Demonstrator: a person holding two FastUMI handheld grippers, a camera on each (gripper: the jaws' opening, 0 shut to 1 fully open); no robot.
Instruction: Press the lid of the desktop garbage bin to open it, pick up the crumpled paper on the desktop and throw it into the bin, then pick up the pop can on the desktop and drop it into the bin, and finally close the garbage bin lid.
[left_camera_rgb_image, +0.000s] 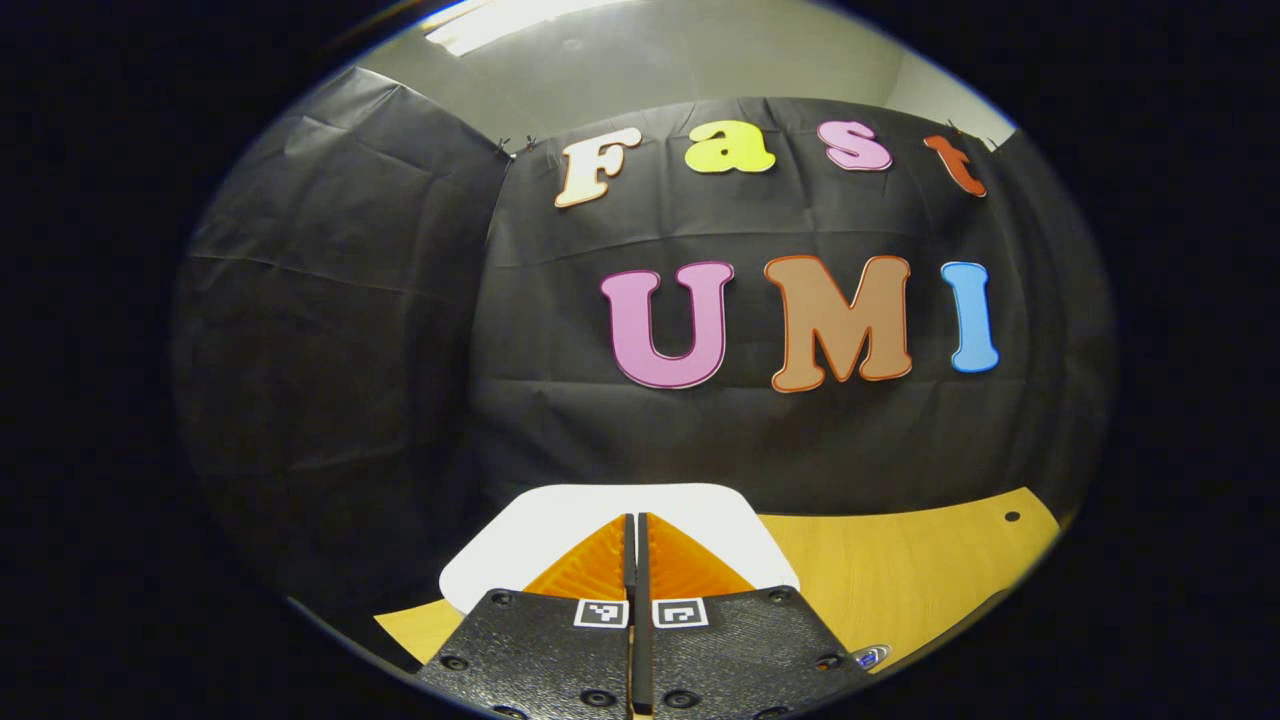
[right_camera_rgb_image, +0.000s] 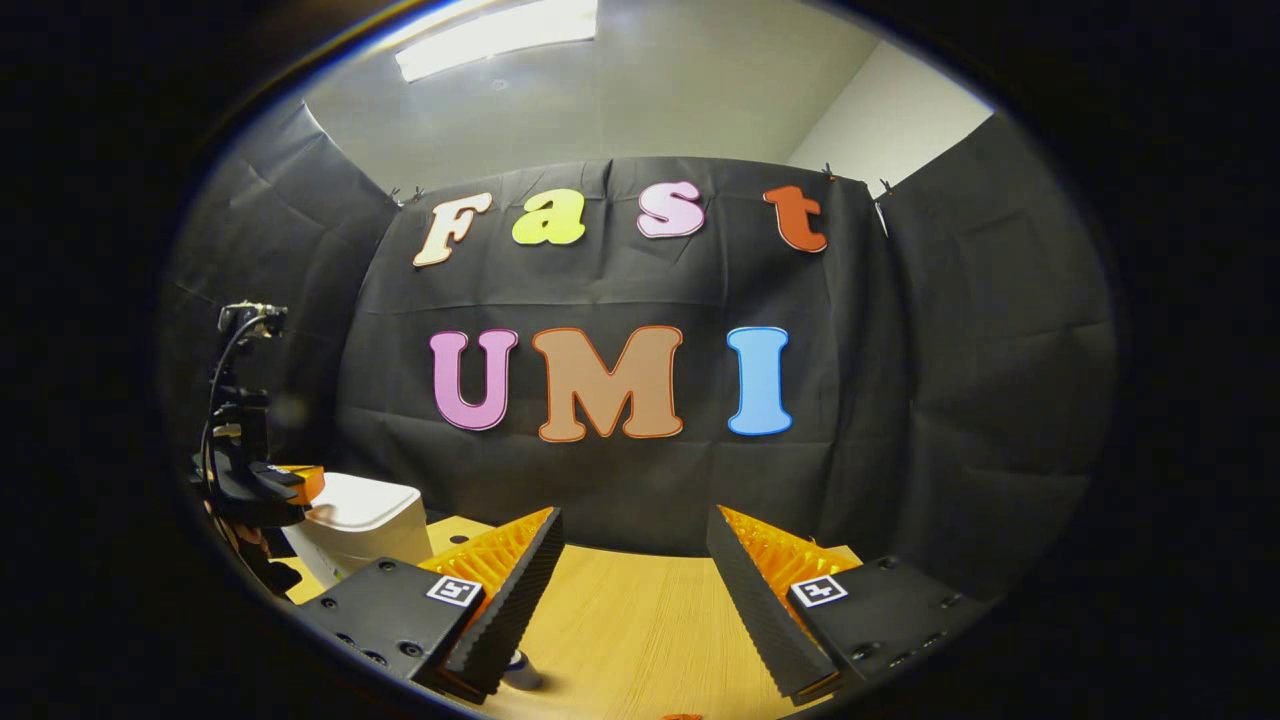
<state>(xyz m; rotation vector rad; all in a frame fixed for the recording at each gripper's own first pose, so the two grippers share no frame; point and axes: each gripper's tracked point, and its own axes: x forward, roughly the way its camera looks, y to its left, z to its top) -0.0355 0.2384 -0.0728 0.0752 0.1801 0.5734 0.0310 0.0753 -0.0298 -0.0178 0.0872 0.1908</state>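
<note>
The task looked barely begun: the left gripper (left_camera_rgb_image: 636, 530), fingers pressed together, hovered at the closed white lid of the garbage bin (left_camera_rgb_image: 560, 520), while the right gripper (right_camera_rgb_image: 634, 560), fingers spread and empty, waited beside the bin, with what may have been the pop can (right_camera_rgb_image: 522, 668) below it.

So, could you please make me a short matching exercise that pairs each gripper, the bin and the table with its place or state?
Things:
1. left gripper
2. right gripper
3. garbage bin
4. table

States:
A. white, lid down
B. fingers spread apart, nothing between them
C. bare wood under the open fingers
D. fingers closed together, above the bin lid

Pairs: 1-D, 2-B, 3-A, 4-C
</note>
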